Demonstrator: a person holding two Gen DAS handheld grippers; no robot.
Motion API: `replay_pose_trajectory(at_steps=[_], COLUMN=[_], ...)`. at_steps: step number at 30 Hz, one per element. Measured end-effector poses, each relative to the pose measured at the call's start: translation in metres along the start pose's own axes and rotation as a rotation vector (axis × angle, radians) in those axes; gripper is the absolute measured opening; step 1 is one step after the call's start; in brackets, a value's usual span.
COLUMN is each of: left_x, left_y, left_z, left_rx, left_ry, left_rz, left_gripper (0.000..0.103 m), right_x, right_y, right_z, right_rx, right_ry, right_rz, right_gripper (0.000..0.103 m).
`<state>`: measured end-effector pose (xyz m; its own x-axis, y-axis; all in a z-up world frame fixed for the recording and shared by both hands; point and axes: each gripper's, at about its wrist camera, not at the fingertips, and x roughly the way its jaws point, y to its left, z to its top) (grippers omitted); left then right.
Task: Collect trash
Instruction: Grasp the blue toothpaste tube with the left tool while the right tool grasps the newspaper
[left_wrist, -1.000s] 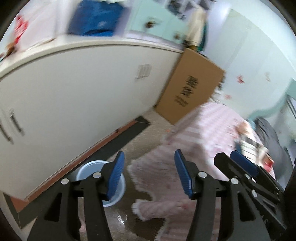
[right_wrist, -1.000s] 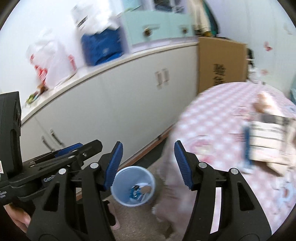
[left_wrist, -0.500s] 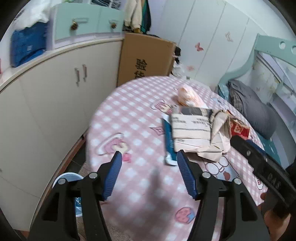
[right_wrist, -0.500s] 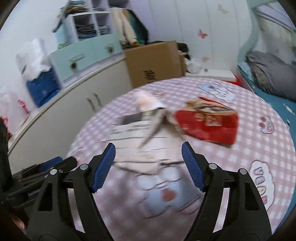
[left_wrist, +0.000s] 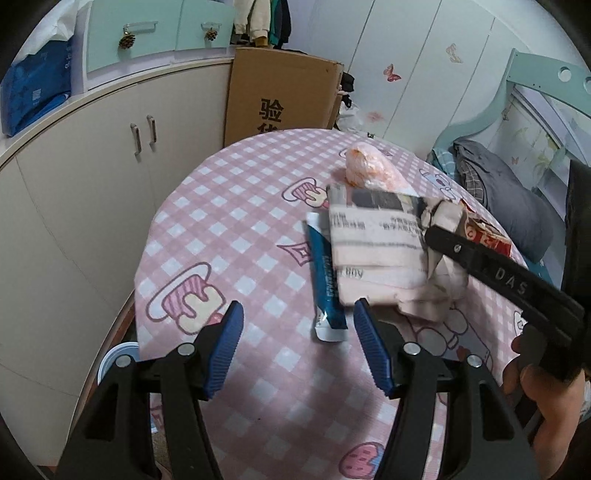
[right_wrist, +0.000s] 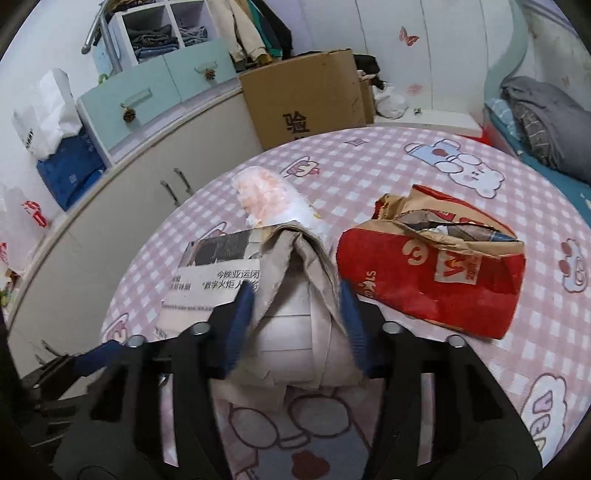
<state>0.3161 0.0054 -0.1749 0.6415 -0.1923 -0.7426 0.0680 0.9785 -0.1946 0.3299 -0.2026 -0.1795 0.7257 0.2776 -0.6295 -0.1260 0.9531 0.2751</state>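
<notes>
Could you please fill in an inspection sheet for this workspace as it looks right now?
Surface: round table under a pink checked cloth with cartoon prints.
Job's things: folded newspaper; blue wrapper beside it; torn red paper bag; crumpled white and orange wrapper. Bin on the floor at the table's edge.
Clutter: nothing seen beyond the trash.
Grippers: left gripper open, nothing between its pads. Right gripper closing, a raised fold of the newspaper between its pads.
Cables: nothing seen.
Surroundings: cream cabinets, cardboard box, bed with grey bedding.
</notes>
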Motion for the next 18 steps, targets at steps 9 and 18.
replay_pose_trajectory(at_steps=[9, 18], left_x=[0.012, 0.014], left_y=[-0.013, -0.015], left_z=[0.001, 0.003], left_rx=[0.021, 0.047], left_ry=[0.008, -0.007], left_rz=[-0.026, 0.032], left_gripper=[0.059, 0.011], right_x=[-0.038, -0.051], right_y=[-0.007, -0.005], right_z=[-0.008, -0.014], right_rx=[-0.013, -0.014], right_ry=[-0.143, -0.17], right_rz=[-0.08, -0.07], right_gripper=[0.026, 0.026])
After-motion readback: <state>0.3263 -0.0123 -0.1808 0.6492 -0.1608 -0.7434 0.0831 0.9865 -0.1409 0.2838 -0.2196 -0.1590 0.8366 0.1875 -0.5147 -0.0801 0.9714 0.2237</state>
